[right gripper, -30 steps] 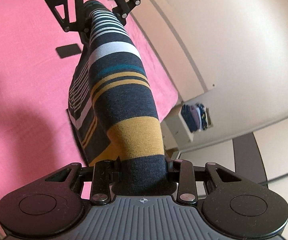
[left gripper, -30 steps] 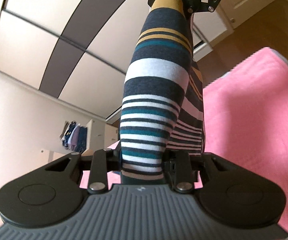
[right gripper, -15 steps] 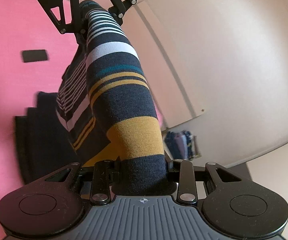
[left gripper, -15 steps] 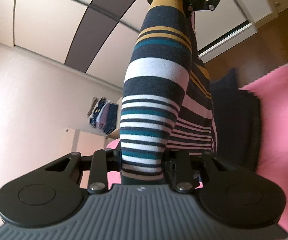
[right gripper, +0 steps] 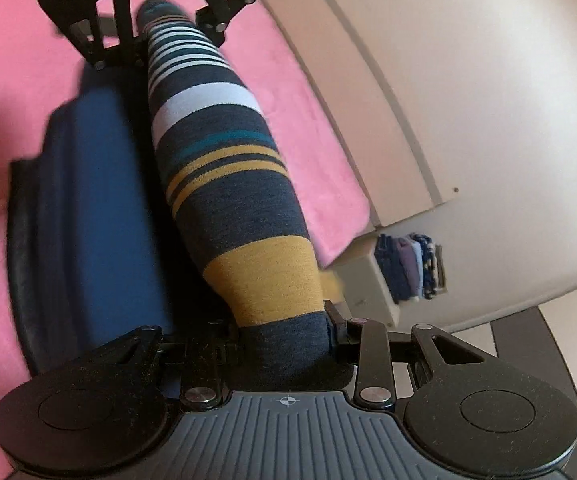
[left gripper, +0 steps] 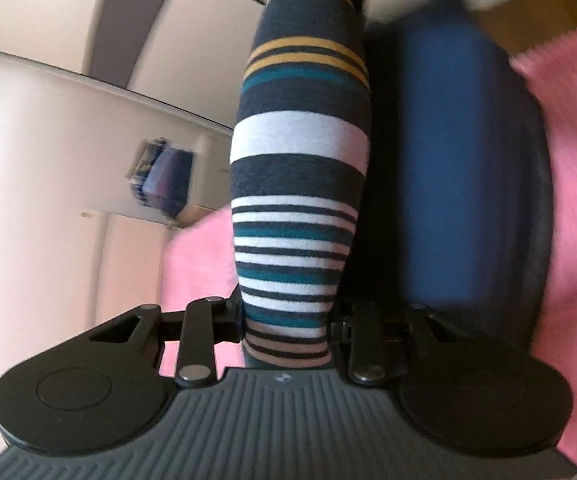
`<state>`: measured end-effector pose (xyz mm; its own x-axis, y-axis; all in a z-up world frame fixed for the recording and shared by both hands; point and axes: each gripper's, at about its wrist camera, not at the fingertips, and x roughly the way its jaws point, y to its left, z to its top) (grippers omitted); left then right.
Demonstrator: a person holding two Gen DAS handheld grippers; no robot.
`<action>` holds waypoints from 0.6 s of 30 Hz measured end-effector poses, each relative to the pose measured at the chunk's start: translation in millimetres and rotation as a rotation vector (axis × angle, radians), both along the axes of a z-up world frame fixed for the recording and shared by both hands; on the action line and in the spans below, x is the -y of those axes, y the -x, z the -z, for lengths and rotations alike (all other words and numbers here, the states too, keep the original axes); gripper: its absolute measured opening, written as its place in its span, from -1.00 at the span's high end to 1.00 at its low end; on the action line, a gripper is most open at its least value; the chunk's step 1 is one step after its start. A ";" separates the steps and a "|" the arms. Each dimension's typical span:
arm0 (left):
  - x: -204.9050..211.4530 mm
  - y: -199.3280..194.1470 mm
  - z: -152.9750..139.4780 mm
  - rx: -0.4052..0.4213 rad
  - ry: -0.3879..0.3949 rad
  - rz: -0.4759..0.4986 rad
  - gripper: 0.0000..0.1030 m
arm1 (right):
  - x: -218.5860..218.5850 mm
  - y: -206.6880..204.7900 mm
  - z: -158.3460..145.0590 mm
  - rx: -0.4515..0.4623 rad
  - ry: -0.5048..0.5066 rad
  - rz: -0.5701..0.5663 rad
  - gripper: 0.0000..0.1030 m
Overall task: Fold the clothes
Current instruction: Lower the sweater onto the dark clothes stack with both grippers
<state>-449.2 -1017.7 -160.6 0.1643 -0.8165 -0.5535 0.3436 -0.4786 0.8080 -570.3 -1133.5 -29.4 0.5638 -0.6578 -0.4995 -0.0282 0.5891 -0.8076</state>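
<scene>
One striped garment [left gripper: 300, 200], soft, light and floppy by the look of it, hangs stretched between two tongs above the pink bed [right gripper: 20, 64]. The left tongs [left gripper: 288, 336] clench its thin-striped end, the right tongs [right gripper: 284, 336] its dark end. Holding the ends seems right, as the middle would sag. One folded blue garment [right gripper: 100, 184] lies beneath.
</scene>
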 end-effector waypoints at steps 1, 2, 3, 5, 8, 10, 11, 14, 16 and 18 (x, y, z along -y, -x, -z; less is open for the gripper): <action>-9.9 0.2 11.8 0.019 0.037 0.013 0.42 | -4.9 4.8 3.3 0.004 0.024 -0.004 0.32; -17.9 -0.4 17.0 0.022 0.071 0.023 0.39 | -8.4 9.3 4.0 0.003 0.037 -0.004 0.31; -23.4 -1.8 17.3 0.017 0.096 0.029 0.37 | -10.4 13.4 2.7 -0.003 0.042 -0.003 0.29; -32.0 -9.2 11.7 -0.002 0.111 0.033 0.29 | -13.2 20.5 -0.2 -0.017 0.052 -0.004 0.26; -36.8 -23.7 5.3 -0.016 0.111 0.020 0.28 | -14.8 25.5 -3.2 -0.028 0.052 0.003 0.25; -36.8 -28.4 5.8 -0.017 0.098 0.019 0.36 | -15.1 25.8 -5.0 -0.035 0.044 0.013 0.26; -36.0 -28.7 5.9 -0.012 0.094 0.019 0.43 | -14.0 17.9 -4.6 -0.036 0.038 0.022 0.29; -30.2 -29.4 2.1 -0.007 0.109 0.007 0.53 | -16.4 12.0 -14.8 0.003 0.053 0.049 0.36; -31.7 -27.9 -6.4 -0.014 0.167 -0.011 0.55 | -26.5 21.4 -18.8 0.031 0.052 0.061 0.36; -41.4 -24.5 -9.4 -0.024 0.194 -0.007 0.56 | -37.8 32.0 -11.7 0.025 0.050 0.060 0.36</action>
<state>-424.7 -976.3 -151.1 0.1586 -0.9072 -0.3895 0.3667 -0.3122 0.8764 -602.3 -1095.7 -17.7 0.5344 -0.7146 -0.4513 0.0259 0.5476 -0.8363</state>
